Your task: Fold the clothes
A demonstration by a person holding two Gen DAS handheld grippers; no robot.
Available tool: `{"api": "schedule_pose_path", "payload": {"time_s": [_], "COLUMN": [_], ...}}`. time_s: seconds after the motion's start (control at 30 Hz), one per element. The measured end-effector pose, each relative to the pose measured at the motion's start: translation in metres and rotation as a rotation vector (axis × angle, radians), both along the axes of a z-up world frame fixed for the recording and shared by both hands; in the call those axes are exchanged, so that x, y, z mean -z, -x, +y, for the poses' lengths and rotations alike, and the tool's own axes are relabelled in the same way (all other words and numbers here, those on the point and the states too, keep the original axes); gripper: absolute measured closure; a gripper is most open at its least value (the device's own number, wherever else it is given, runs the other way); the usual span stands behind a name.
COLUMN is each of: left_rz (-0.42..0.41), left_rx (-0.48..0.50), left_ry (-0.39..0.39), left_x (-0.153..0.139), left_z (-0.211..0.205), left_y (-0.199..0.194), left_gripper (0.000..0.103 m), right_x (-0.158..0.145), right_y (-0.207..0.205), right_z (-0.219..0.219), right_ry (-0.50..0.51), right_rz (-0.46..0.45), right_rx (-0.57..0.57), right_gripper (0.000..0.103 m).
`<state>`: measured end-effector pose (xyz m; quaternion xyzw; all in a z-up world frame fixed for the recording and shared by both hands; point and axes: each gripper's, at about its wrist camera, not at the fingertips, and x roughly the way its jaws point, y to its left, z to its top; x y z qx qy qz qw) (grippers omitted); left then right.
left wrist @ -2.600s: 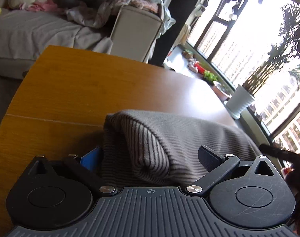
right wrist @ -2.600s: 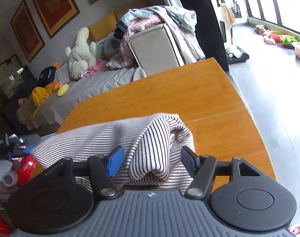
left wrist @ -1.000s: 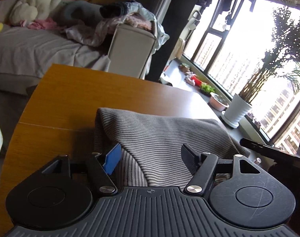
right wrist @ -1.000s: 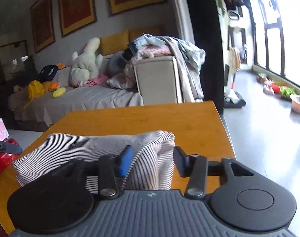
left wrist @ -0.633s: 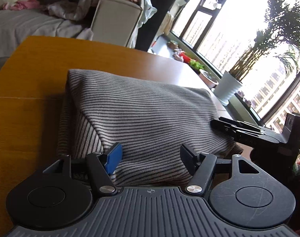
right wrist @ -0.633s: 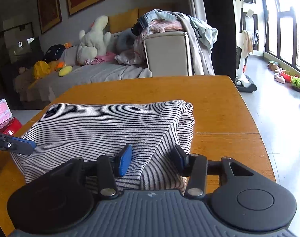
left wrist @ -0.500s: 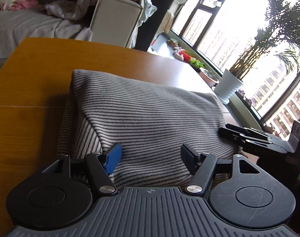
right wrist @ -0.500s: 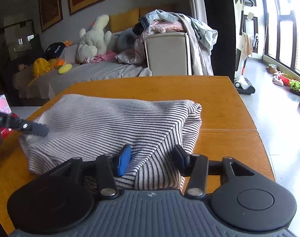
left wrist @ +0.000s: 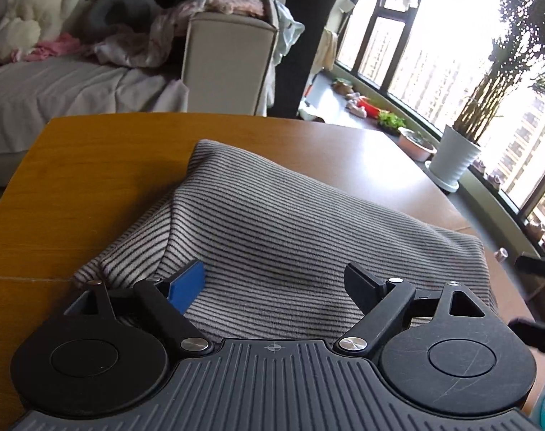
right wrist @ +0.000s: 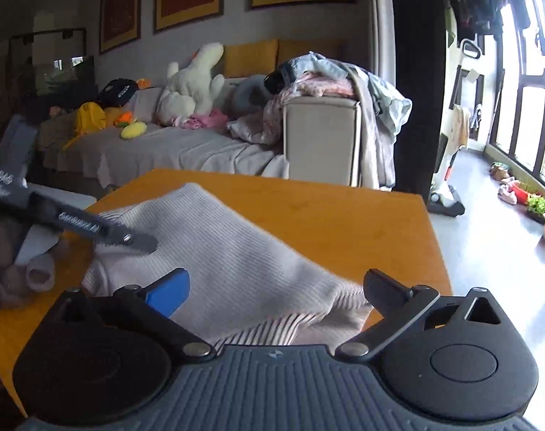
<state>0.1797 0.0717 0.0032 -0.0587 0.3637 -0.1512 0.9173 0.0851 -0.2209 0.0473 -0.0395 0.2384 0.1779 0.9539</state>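
A grey, dark-striped garment [left wrist: 294, 215] lies folded in a soft mound on the wooden table [left wrist: 92, 165]. My left gripper [left wrist: 274, 282] sits low at its near edge. Its jaws are opening, the cloth lies between the blue pad [left wrist: 186, 283] and the black finger without being pinched. In the right wrist view the same garment [right wrist: 236, 258] looks pale. My right gripper [right wrist: 277, 289] is over its other end with jaws opening wide, and the pads are clear of the fabric. The left gripper's fingers [right wrist: 92, 230] show at the left above the cloth, with a hand [right wrist: 38, 273] behind them.
Behind the table stands a sofa [right wrist: 186, 151] with plush toys [right wrist: 189, 86] and a heap of clothes [right wrist: 329, 75] over its armrest. Tall windows and a white potted plant [left wrist: 455, 161] stand to the right. The table's right edge [right wrist: 434, 237] drops to open floor.
Both pairs of jaws have spread and let go of the striped garment, which has settled folded on the table. The left gripper has shifted sideways and lower along the cloth's edge.
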Motion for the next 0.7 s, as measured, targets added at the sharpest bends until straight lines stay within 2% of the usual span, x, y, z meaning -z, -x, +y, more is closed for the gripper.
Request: {"api": "schedule_pose_path", "payload": {"time_s": [0.1,0.23,0.33,0.43,0.5,0.57,0.7], "left_rz": [0.007,0.047,0.113,0.153,0.147,0.144,0.106], "left_rx": [-0.007,0.056,0.129,0.155,0.144,0.122,0.074], "left_ry": [0.024,0.144,0.223,0.200,0.180,0.191,0.154], "left_x": [-0.007,-0.016,-0.011,0.003,0.012,0.014,0.017], "left_z": [-0.003,-0.007,-0.012,-0.021,-0.021,-0.016,-0.006], "left_y": [0.014,0.040,0.053,0.056,0.047,0.036,0.017], "left_gripper": [0.013,0.018,0.022,0.023,0.027,0.026,0.029], "right_x": [0.008,0.042,0.052,0.052,0.052,0.051,0.053], "right_y": [-0.034,-0.065,-0.062,-0.055,-0.046,-0.032,-0.009], "right_z": [0.000,0.004,-0.001,-0.003,-0.002,-0.002,-0.005], "right_ry": [0.081,0.221,0.173,0.168,0.175,0.162,0.035], "right_rz": [0.013,0.095,0.101,0.106,0.103,0.108,0.184], "right_rx": [0.069,0.151,0.175,0.195,0.205,0.191,0.121], "right_gripper": [0.000,0.000,0.000,0.000,0.000,0.000,0.000]}}
